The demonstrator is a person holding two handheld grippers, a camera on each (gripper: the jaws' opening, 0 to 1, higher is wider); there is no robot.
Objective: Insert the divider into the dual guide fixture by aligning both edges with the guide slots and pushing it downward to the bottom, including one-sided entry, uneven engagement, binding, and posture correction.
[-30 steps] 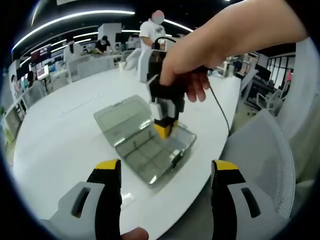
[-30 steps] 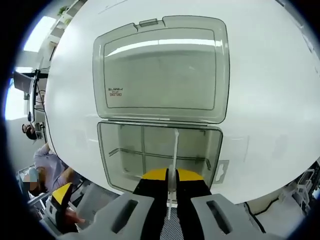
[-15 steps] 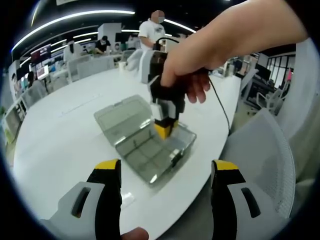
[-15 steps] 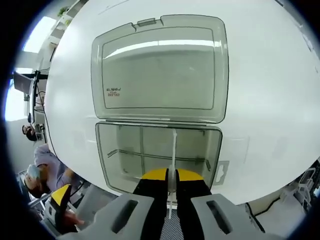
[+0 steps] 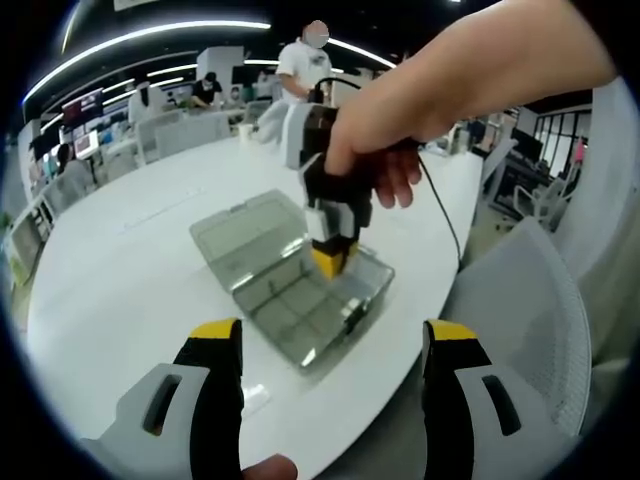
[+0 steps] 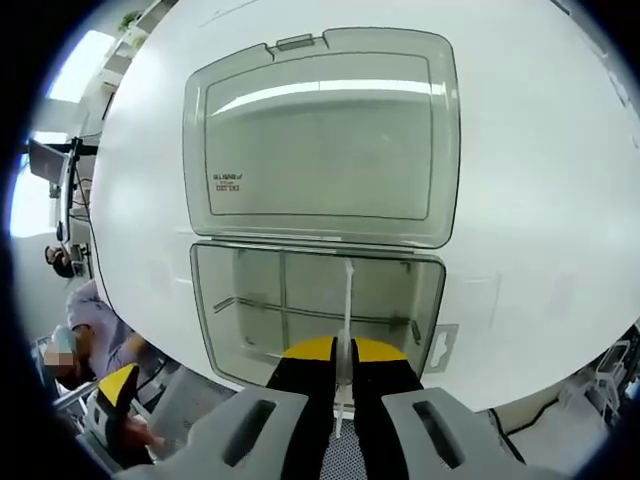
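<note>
Two grippers share the work unevenly. The right gripper (image 6: 337, 352) is clenched on the divider (image 6: 347, 300), a thin pale strip seen edge-on that runs from between the yellow-tipped jaws toward the far wall of the organiser box (image 6: 425, 300). The left gripper (image 5: 330, 350) hangs released and idle on the near side of the white table (image 5: 120, 280), its jaws wide apart with nothing between them.

The box lies open on the table, its smoky lid (image 6: 320, 140) folded flat on the far side. Dividers already fitted split the tray into cells on the left; the held divider stands over the right part of the tray. In the left gripper view the person's hand (image 5: 385, 150) grips the right gripper, which points steeply down into the tray near its right end.

Whether the divider's edges sit in the guide slots cannot be told; the slots are too small to make out, and the near edge is hidden behind the jaws. The step in hand looks like the downward push.

To do it well, keep the strip square to the far wall and upright, so that both edges enter together. Press straight down, lightly. If one end drops while the other sticks, ease up, level the strip, and push again rather than forcing it, since a thin strip may bow or jam. The idle gripper could steady the tray should it slide.
</note>
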